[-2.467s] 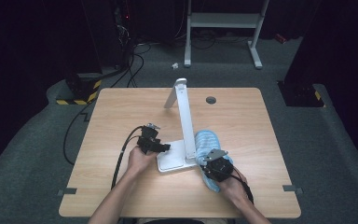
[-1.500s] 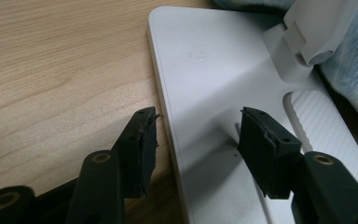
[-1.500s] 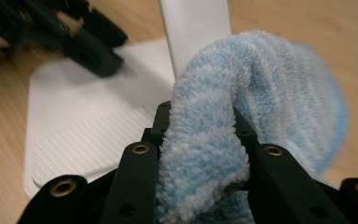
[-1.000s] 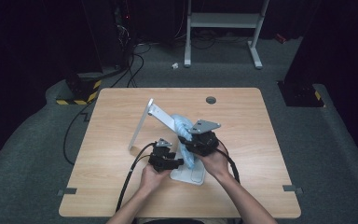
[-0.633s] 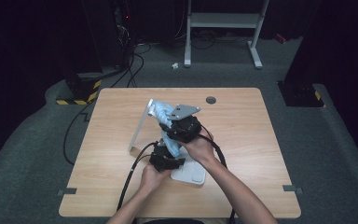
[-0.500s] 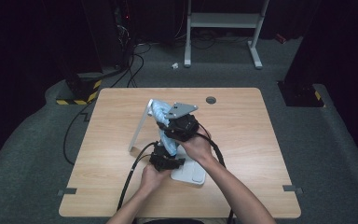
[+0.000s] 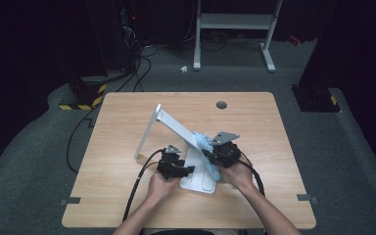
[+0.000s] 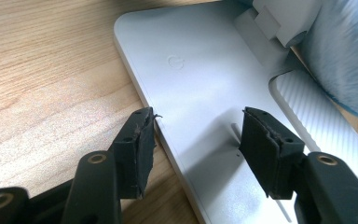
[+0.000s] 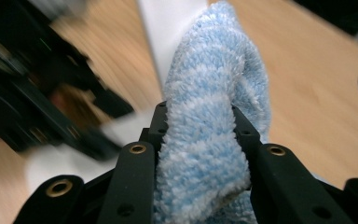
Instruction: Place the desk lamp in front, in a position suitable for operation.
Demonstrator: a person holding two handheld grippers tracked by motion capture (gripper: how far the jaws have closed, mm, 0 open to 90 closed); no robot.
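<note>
White lamp base (image 7: 199, 171) flat on the wooden surface (image 7: 117, 127), its arm (image 7: 174, 126) slanting up and away. Left gripper (image 8: 196, 140), jaws partly apart, straddles the base's edge; contact cannot be told. Right gripper (image 9: 198, 135) is clamped on a blue-and-white cloth (image 9: 214, 107) against the arm just above the base.

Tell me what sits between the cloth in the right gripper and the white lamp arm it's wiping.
Nothing visible does. The right gripper is shut on the blue cloth, and in the high view the cloth lies right against the white lamp arm. The left gripper sits lower, open astride the edge of the lamp base.
</note>
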